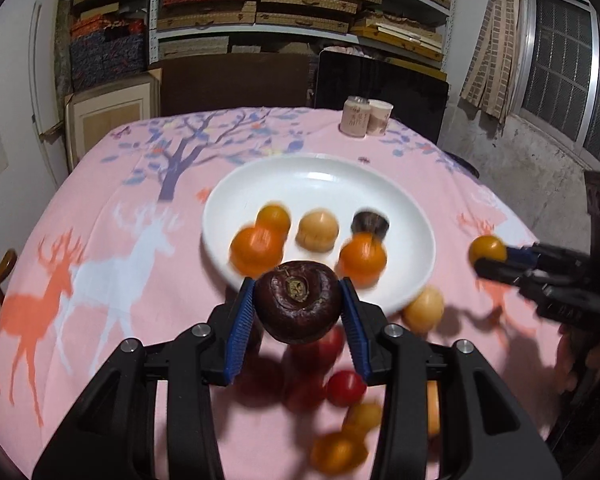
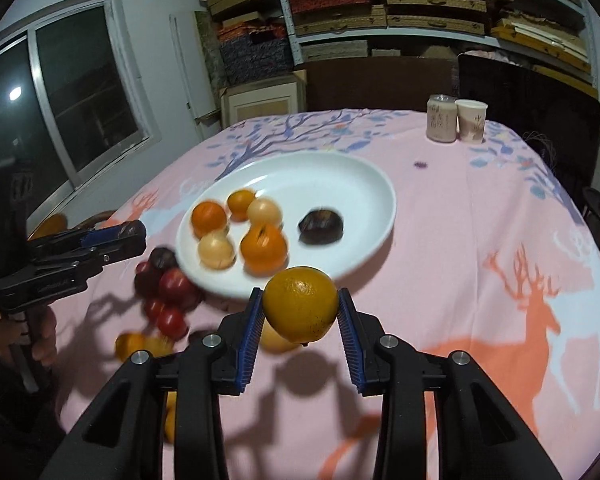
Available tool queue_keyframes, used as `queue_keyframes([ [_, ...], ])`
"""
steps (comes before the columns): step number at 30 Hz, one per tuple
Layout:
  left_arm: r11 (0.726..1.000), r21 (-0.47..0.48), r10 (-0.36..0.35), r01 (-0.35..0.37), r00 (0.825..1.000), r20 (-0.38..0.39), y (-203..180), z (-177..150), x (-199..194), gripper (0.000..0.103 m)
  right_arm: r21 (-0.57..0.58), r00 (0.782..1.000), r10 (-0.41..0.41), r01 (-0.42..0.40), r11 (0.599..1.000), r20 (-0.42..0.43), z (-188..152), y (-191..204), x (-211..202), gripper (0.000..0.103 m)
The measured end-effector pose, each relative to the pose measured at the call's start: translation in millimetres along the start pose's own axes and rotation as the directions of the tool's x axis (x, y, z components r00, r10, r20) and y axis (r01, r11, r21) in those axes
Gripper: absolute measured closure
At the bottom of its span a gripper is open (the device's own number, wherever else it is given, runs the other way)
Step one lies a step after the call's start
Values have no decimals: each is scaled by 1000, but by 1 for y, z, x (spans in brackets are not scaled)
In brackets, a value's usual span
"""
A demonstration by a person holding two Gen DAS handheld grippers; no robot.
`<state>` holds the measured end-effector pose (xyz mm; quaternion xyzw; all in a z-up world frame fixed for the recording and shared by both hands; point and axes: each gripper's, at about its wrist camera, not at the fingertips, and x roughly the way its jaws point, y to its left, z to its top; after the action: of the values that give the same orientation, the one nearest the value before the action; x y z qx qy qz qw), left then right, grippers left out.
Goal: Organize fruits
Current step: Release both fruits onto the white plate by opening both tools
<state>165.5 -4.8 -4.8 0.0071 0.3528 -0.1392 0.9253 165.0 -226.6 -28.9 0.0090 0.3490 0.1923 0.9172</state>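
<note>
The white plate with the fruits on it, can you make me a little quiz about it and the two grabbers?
1. True or false: the white plate holds only orange fruits.
2. Which gripper holds the dark purple fruit: A) left gripper, B) right gripper, C) neither?
3. Fill in: the right gripper's fingers are shut on an ______ fruit.

Key:
1. False: pale yellow fruits and a dark fruit lie there too.
2. A.
3. Orange.
</note>
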Motion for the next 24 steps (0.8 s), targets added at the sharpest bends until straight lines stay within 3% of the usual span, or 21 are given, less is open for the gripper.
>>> queue_keyframes([
  [6, 998, -64, -6, 2, 998, -63, 4, 73, 80, 62, -26, 998, -63, 63, 998, 0, 39, 1, 61, 66],
  [9, 997, -77, -21, 11, 991, -129, 1, 89, 117, 62, -17, 997, -70, 70, 997, -13, 41, -4, 80, 65],
  [11, 996, -86, -15, 2, 988, -152, 1, 92, 130, 59, -23, 997, -78, 78, 997, 12, 38, -6, 76, 45],
  [12, 995, -97, -14, -1, 989, -150, 2, 92, 131, 53, -25, 996, -80, 81, 996, 32, 36, -6, 71, 39],
  [15, 993, -122, -16, 3, 994, -107, 6, 88, 117, 39, 15, 995, -64, 63, 998, 81, 31, -14, 53, 36],
  [19, 992, -119, -40, 30, 996, -82, 7, 69, 80, 37, 47, 995, -47, 43, 998, 84, 20, -23, 39, 36],
  [21, 997, -73, -29, 24, 997, -75, 1, 49, 54, 31, 64, 994, -45, 39, 997, 101, 15, -27, 29, 33],
  [24, 1000, 19, -7, 8, 998, -68, -9, 12, 20, 29, 89, 992, -43, 33, 995, 120, 10, -33, 17, 30],
])
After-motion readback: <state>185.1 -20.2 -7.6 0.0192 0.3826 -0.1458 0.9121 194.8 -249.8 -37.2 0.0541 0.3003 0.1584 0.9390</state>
